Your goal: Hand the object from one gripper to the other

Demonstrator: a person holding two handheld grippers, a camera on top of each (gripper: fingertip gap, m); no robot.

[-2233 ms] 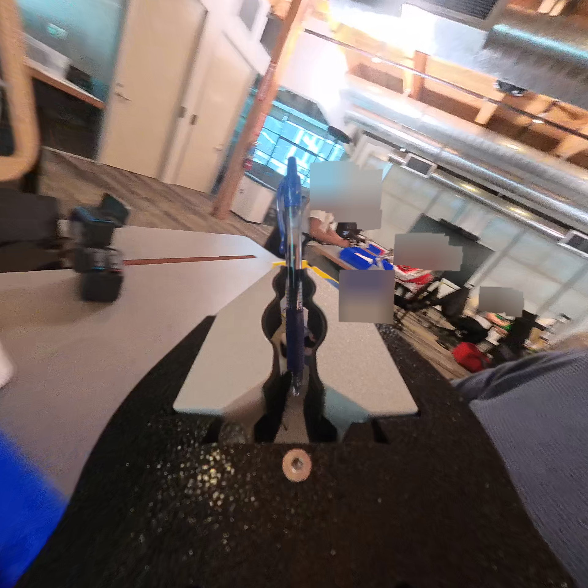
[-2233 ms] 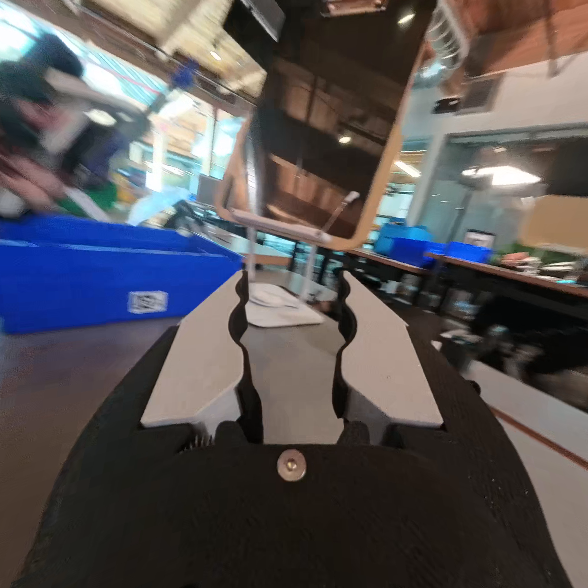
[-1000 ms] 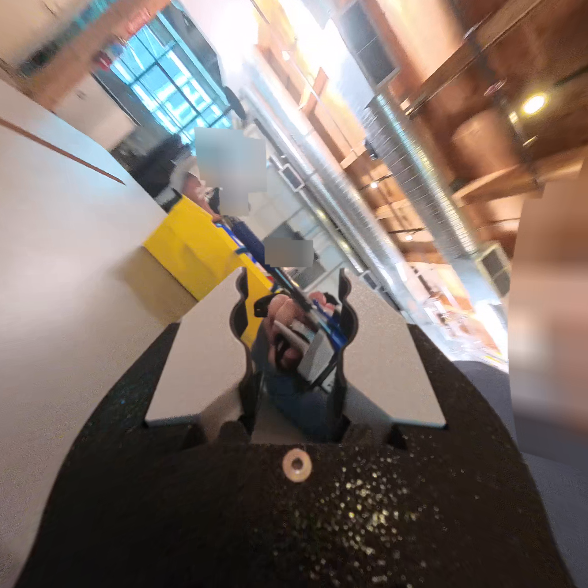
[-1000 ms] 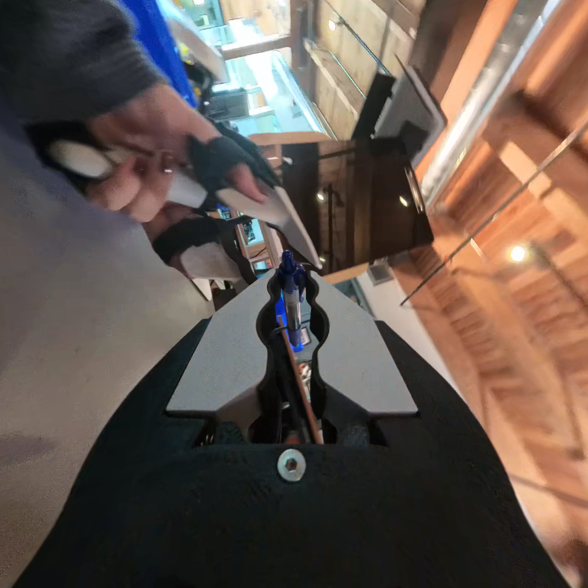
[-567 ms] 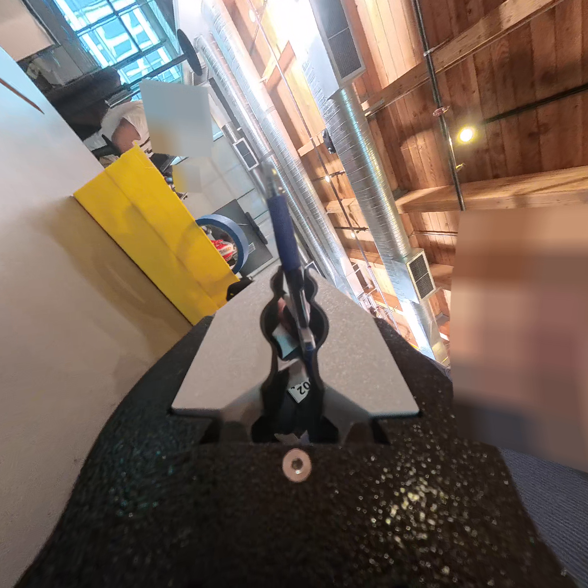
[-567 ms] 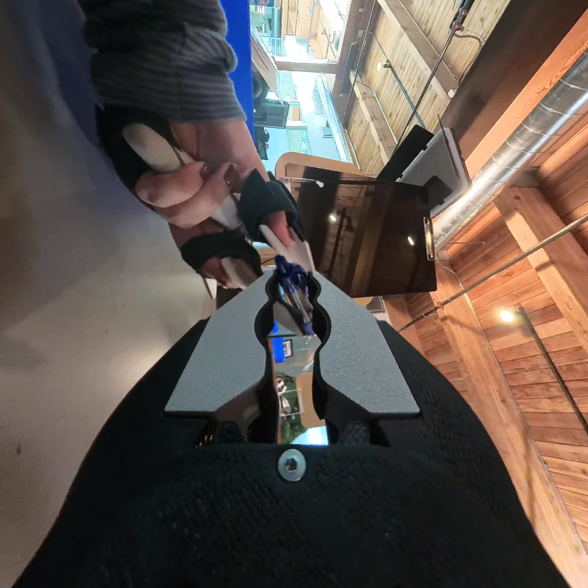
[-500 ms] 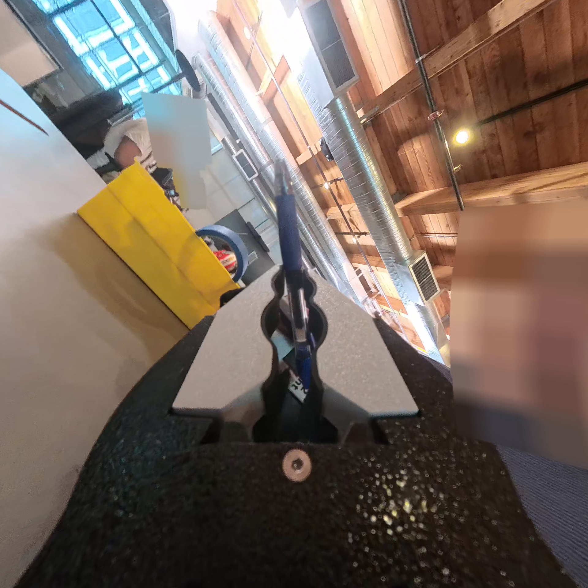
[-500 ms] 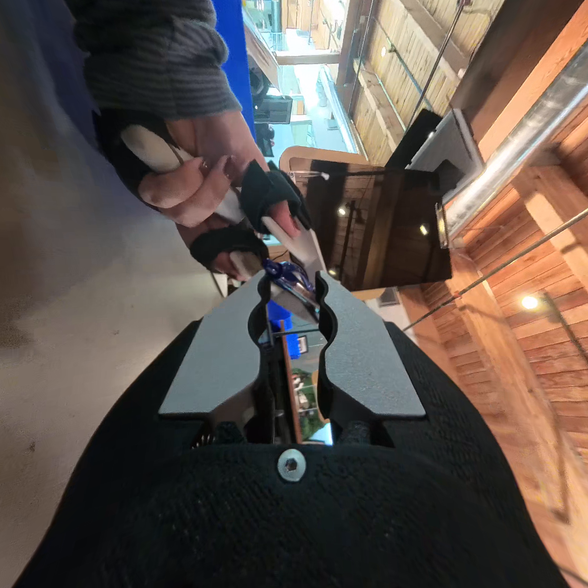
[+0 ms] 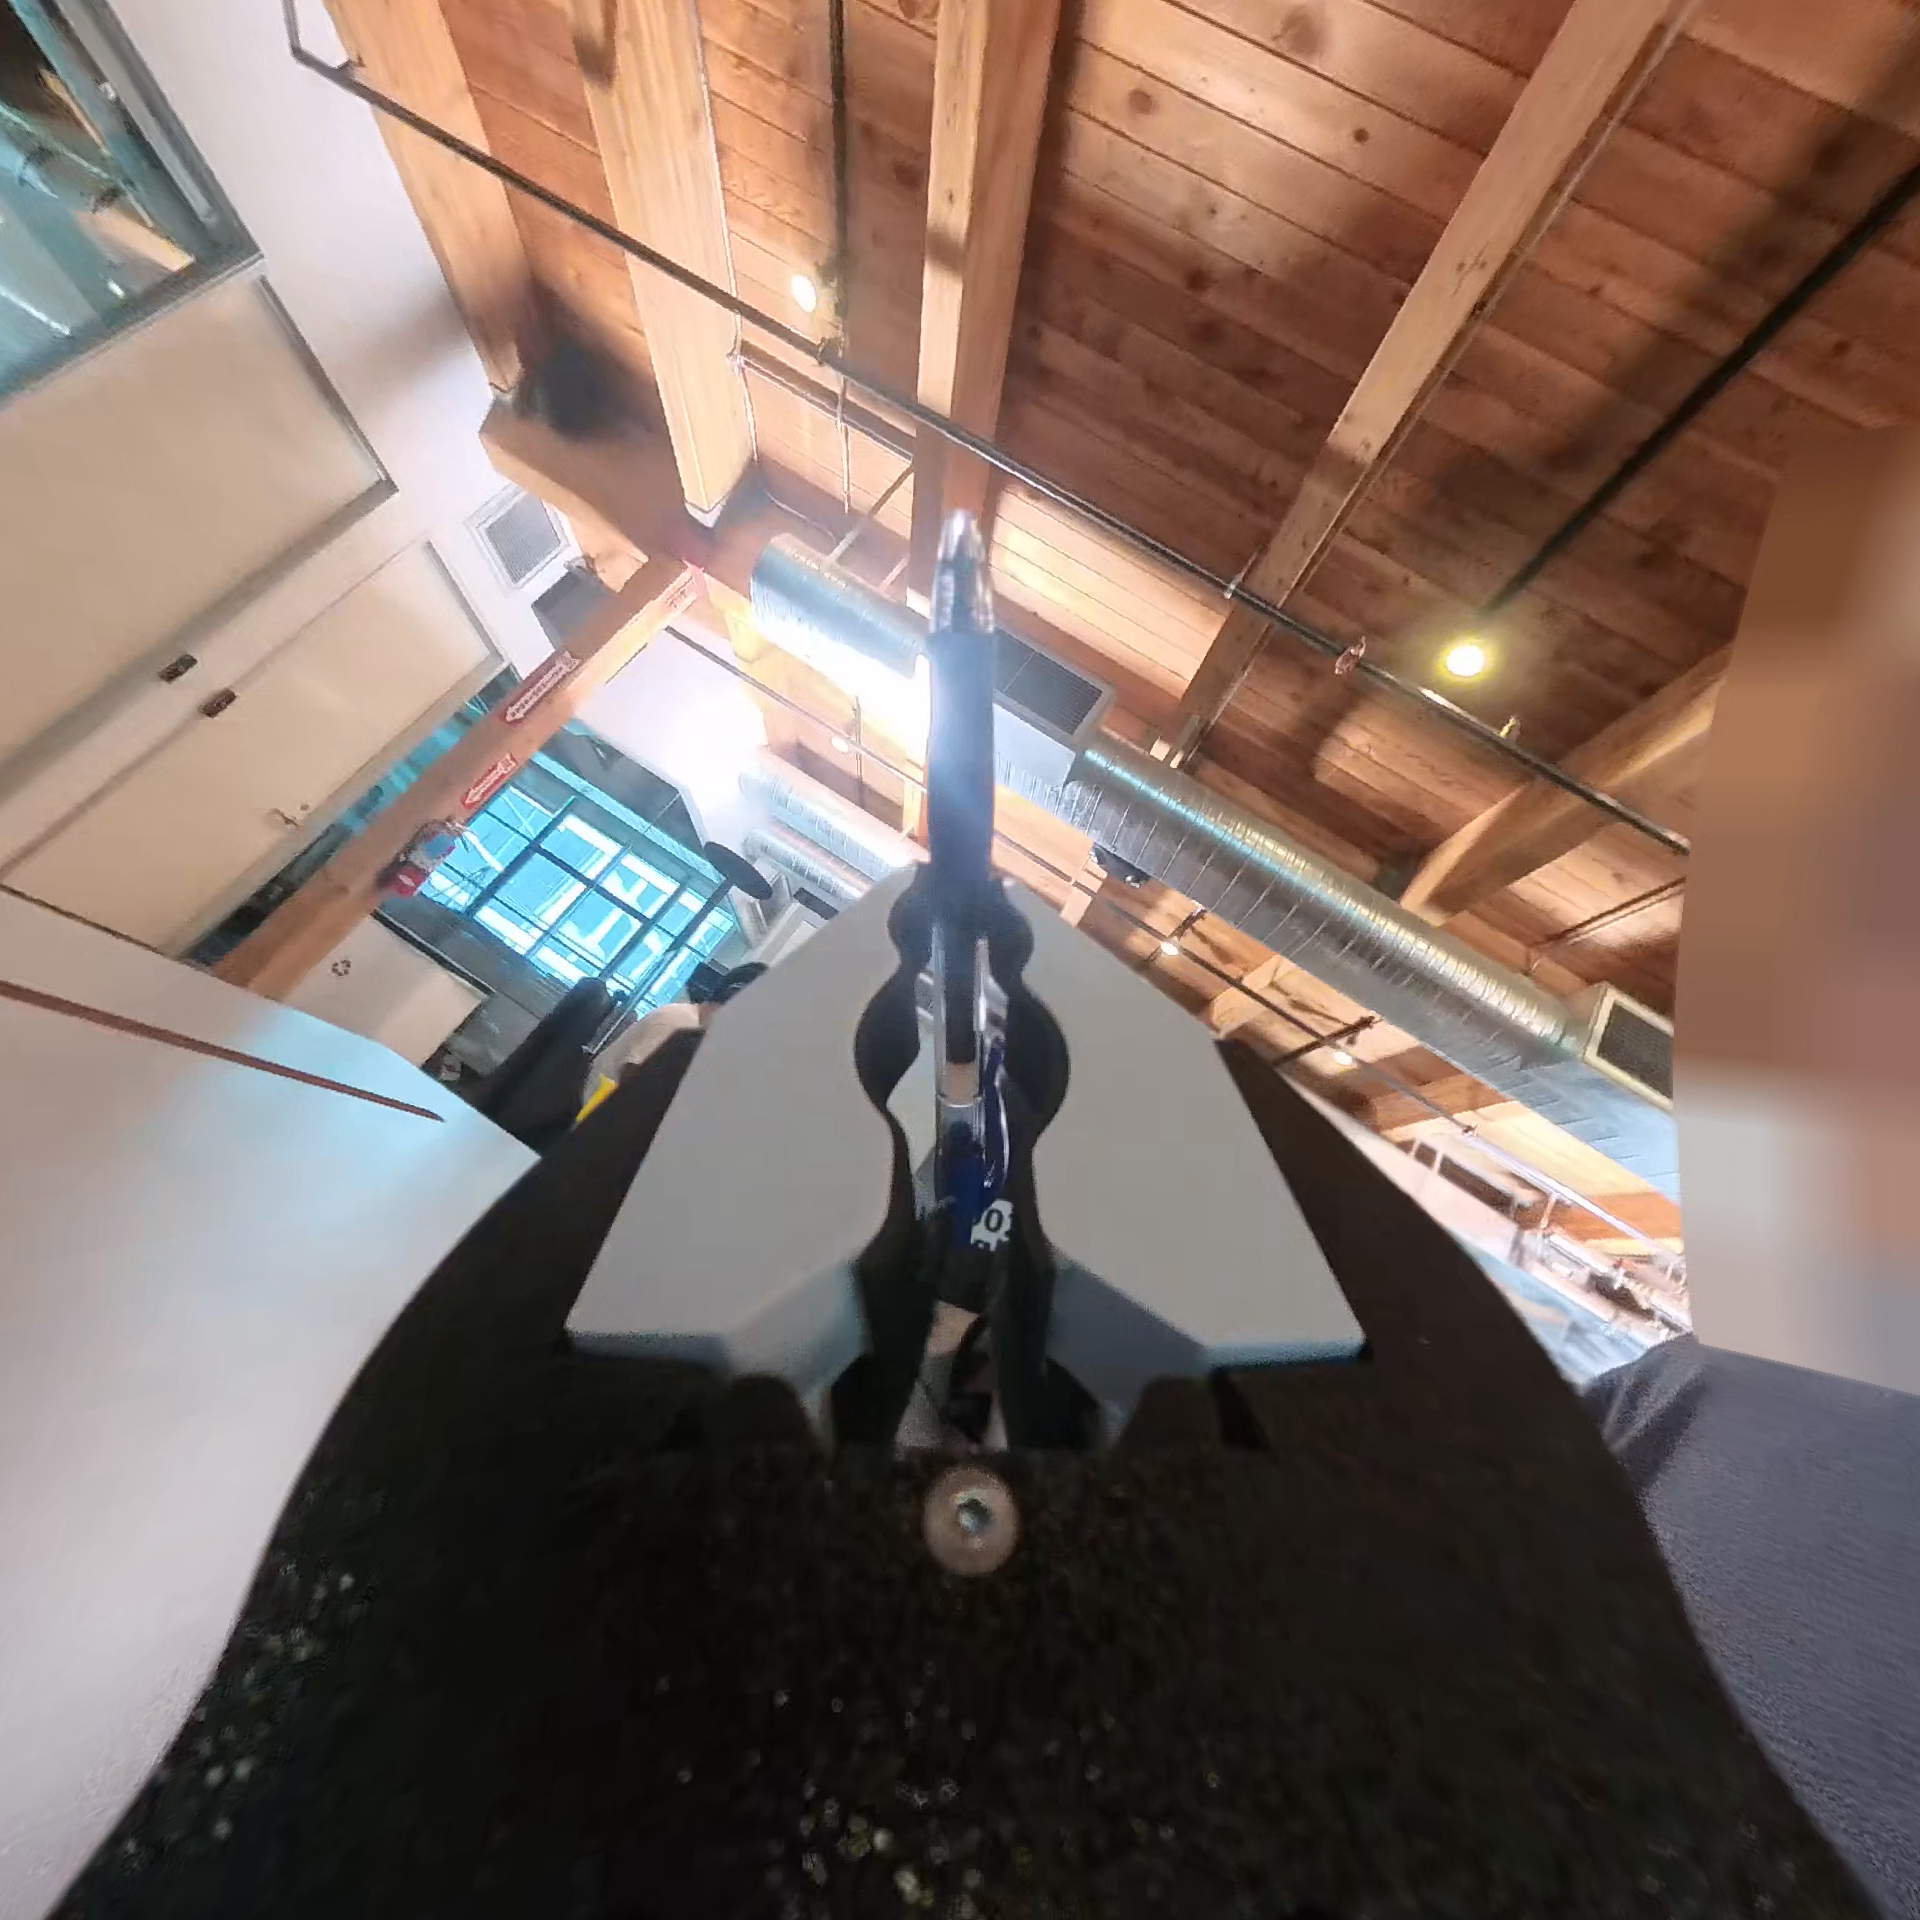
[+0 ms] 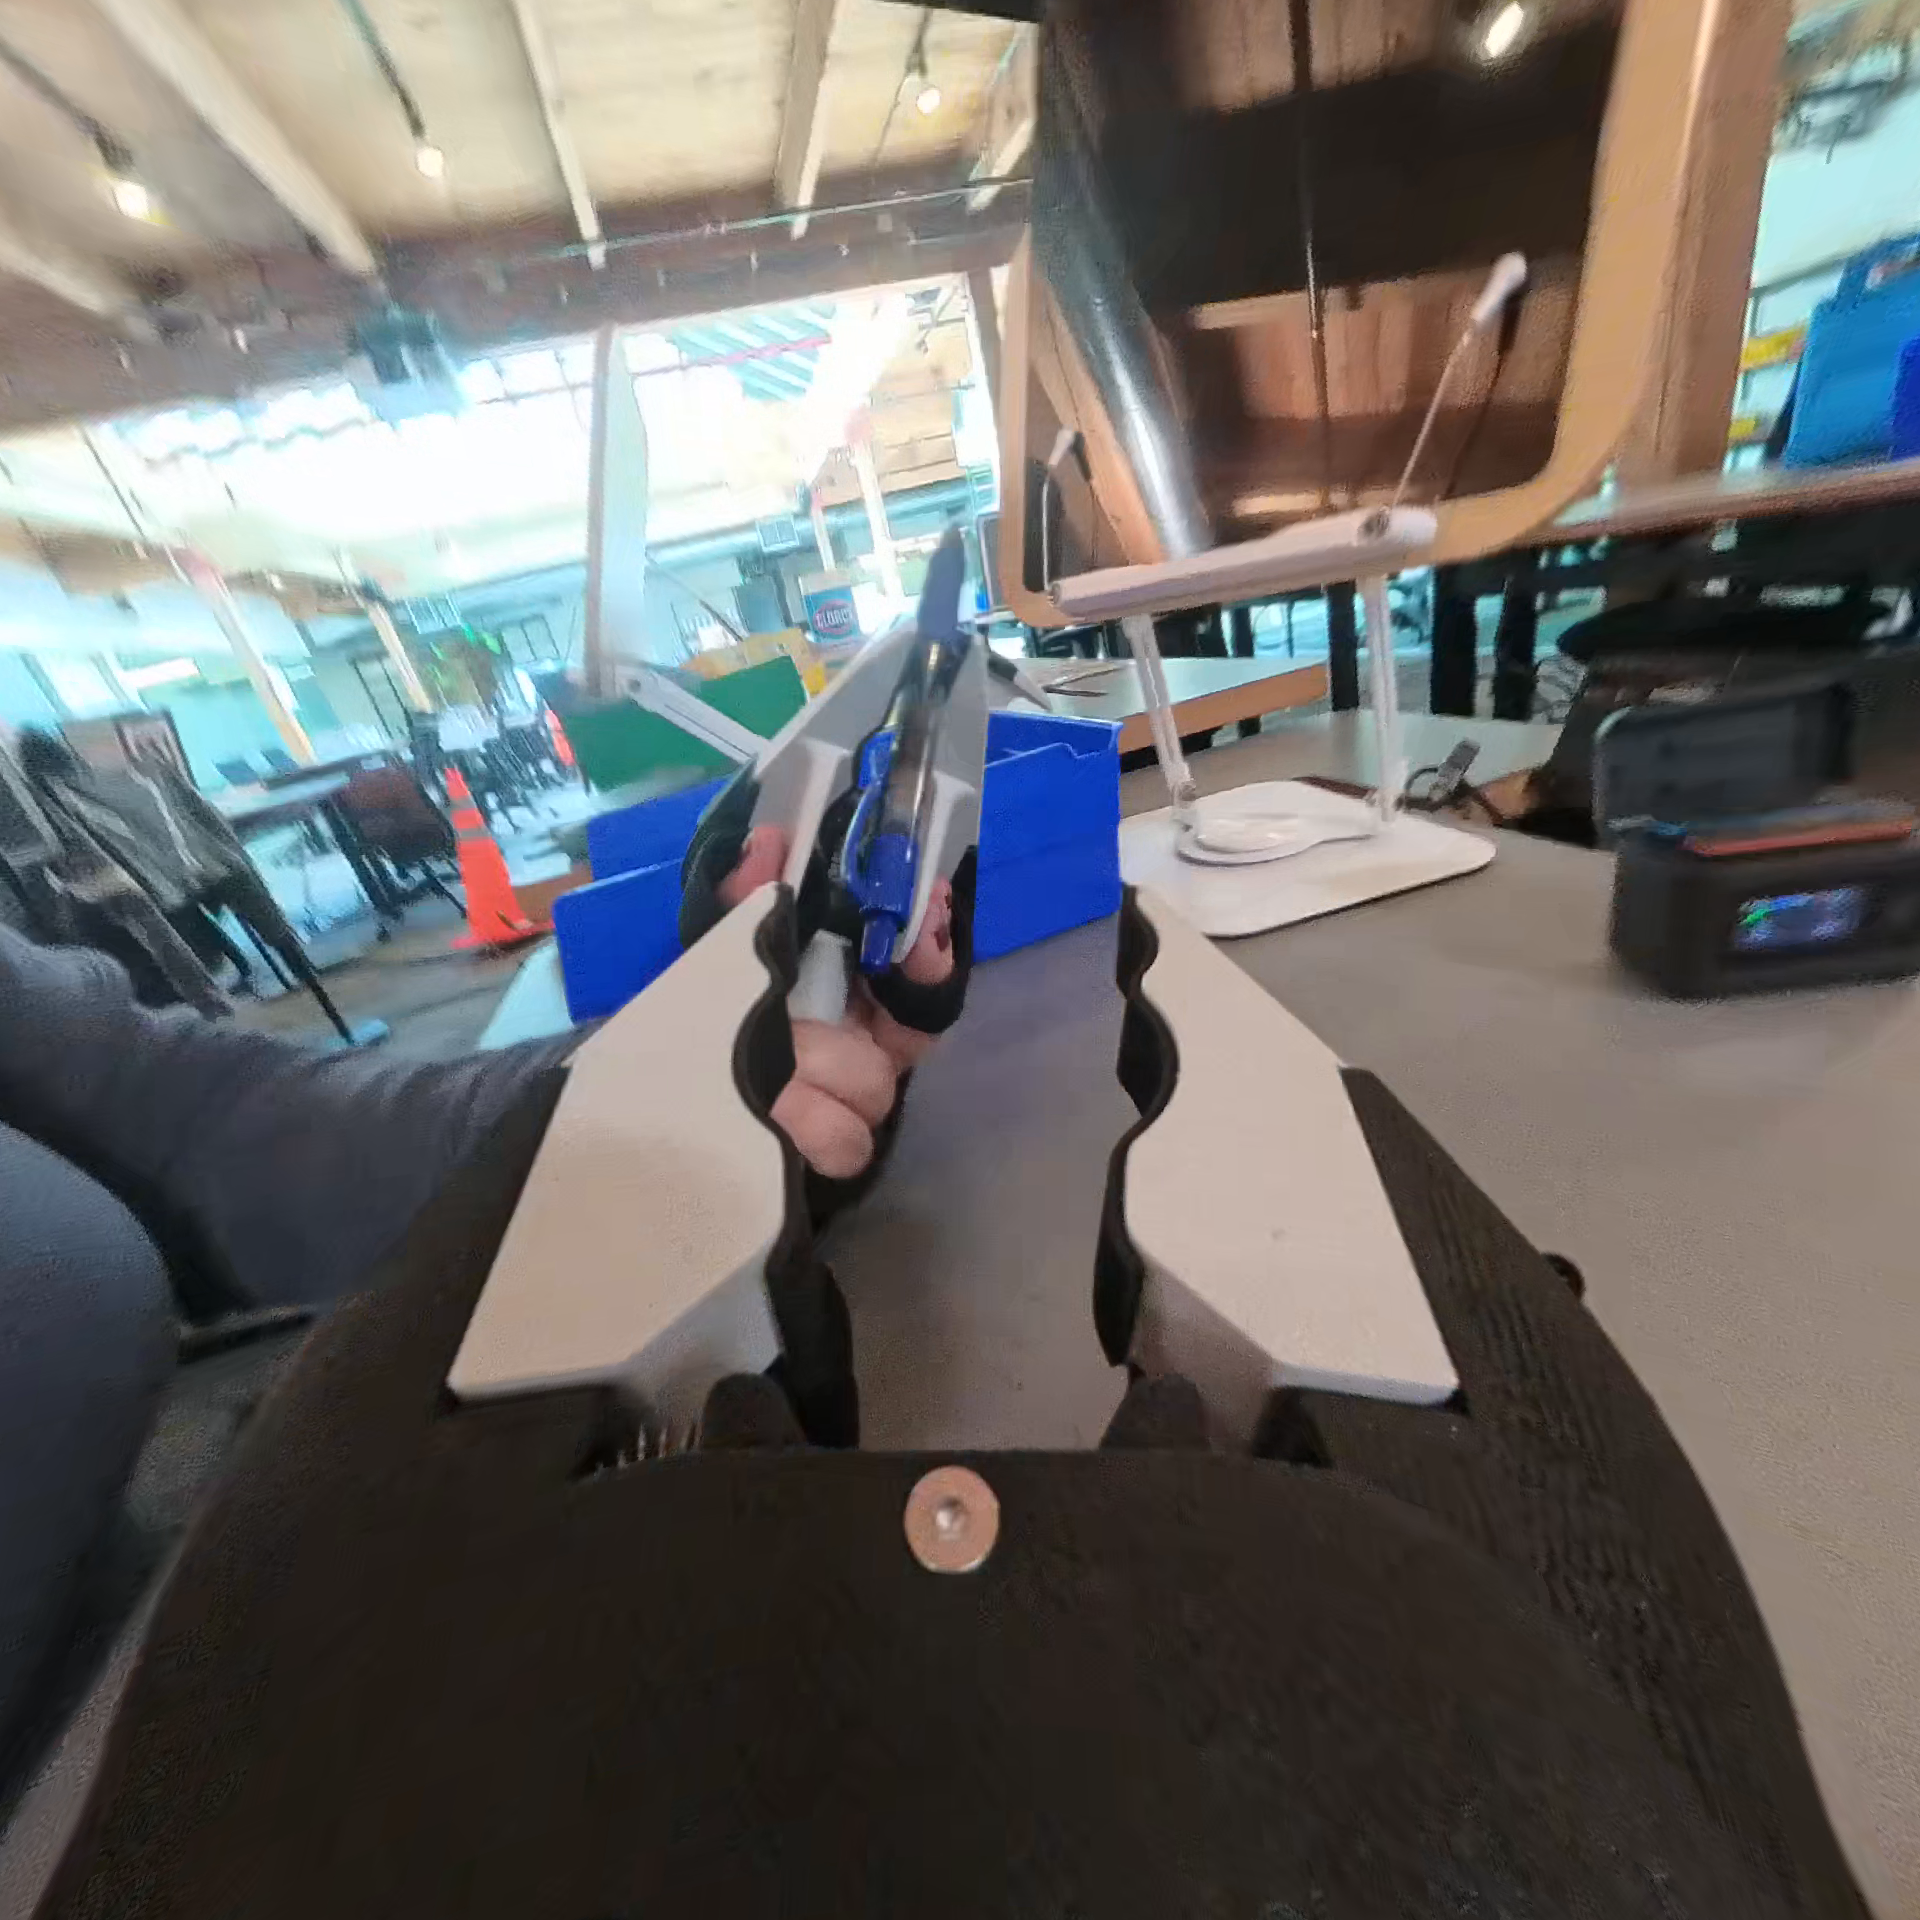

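A blue pen (image 9: 958, 748) is clamped between the jaws of my left gripper (image 9: 958, 896) and sticks out past the fingertips toward the wooden ceiling. My right gripper (image 10: 951, 914) is open and empty, its jaws wide apart. Through that gap, the right wrist view shows the left gripper (image 10: 894, 717) farther off. It is held by a hand in a black fingerless glove (image 10: 831, 1091) and is tilted up with the pen (image 10: 885, 868) in it. The two grippers are apart and do not touch.
A grey table (image 10: 1455, 1122) lies under the grippers. A blue bin (image 10: 1049, 831) stands behind the left gripper. A white lamp base (image 10: 1340, 852) and a black device with a small screen (image 10: 1766, 914) are at the right. A dark sleeve (image 10: 260, 1143) crosses the left. The left gripper's tips are roughly 6 centimetres from the right gripper's.
The pen passed from the right gripper to the left. The left gripper shut on it and swung up toward the ceiling. The right gripper opened and drew back.
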